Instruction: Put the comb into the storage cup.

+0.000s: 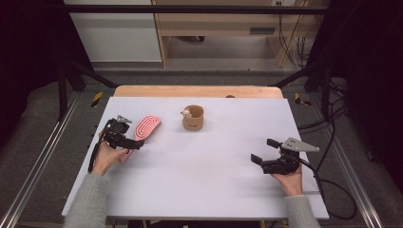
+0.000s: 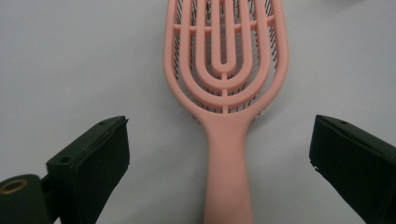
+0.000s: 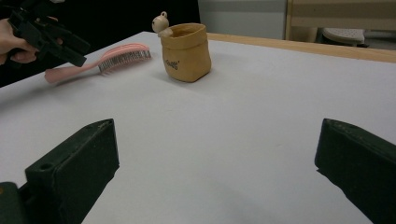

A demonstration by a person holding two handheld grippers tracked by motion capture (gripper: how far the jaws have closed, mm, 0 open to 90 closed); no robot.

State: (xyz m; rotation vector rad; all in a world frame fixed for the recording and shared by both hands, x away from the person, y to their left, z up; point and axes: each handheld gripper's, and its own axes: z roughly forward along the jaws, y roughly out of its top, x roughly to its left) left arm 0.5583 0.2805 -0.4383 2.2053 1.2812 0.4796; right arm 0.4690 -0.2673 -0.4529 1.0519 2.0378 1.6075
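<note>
Pink plastic, the hairbrush [image 1: 146,127] lies bristles down on the white table [image 1: 204,166], left of centre, with its handle pointing toward the person. The left gripper [image 1: 134,144] hangs over that handle. In the left gripper view the handle [image 2: 228,172] runs up the middle between the two black jaws, which stand wide on either side, well clear of it and grasping nothing. Further right, near the table's far middle, sits a small tan pouch [image 1: 193,118], upright and open at the top, with a little round-headed figure [image 1: 186,113] peeking over its left rim. At the right, the right gripper [image 1: 264,151] rests low on the table, jaws spread and empty, well apart from brush and pouch.
</note>
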